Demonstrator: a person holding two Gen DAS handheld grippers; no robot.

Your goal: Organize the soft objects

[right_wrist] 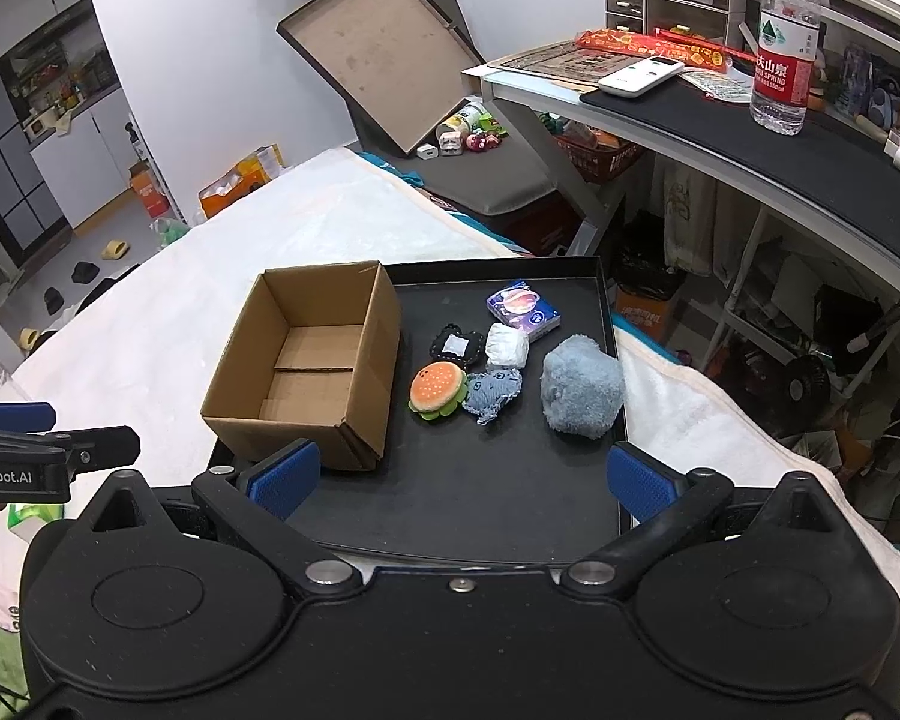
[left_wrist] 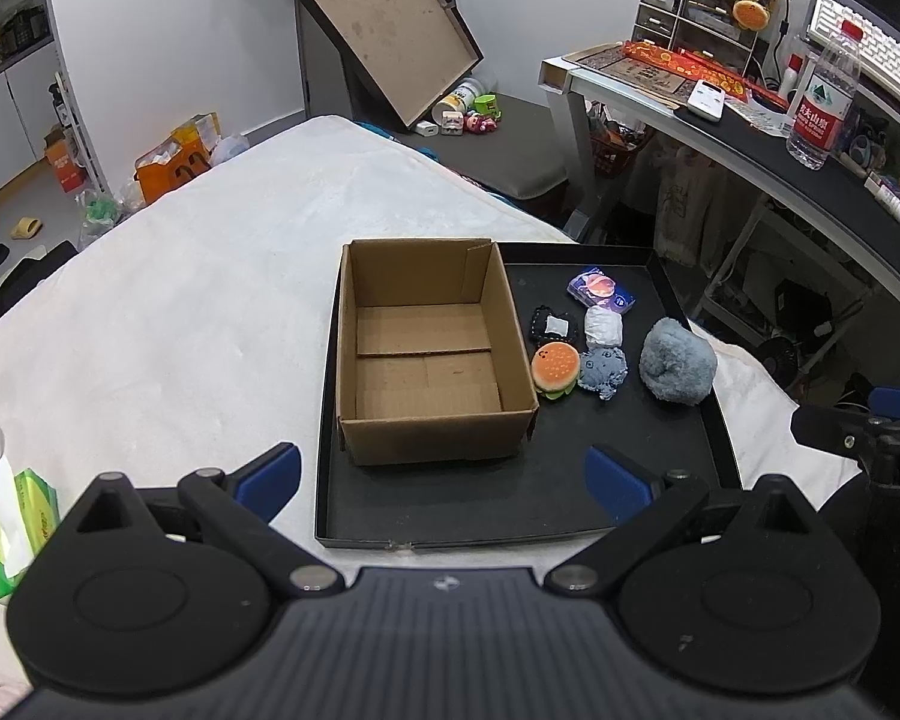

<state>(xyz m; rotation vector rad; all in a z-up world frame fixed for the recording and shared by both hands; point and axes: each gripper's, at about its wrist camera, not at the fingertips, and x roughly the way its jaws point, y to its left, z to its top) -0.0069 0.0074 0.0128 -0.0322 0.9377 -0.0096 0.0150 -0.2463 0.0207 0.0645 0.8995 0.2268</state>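
Cardboard box [left_wrist: 429, 354] on tray [left_wrist: 510, 516], soft toys [left_wrist: 600, 348] to its right.

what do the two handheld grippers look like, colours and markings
Both the left gripper and the right gripper are matte black, with ribbed bodies, round side housings, silver pivot pins and blue textured finger pads. One body bears white lettering ending "nRobot.AI".

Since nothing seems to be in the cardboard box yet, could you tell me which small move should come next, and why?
Probably lower the right gripper toward the fluffy blue plush. Both grippers are open and hold nothing, the cardboard box is empty, and all the soft items still lie on the black tray. The plush lies apart from the others on the right, so it looks easiest to grasp first.
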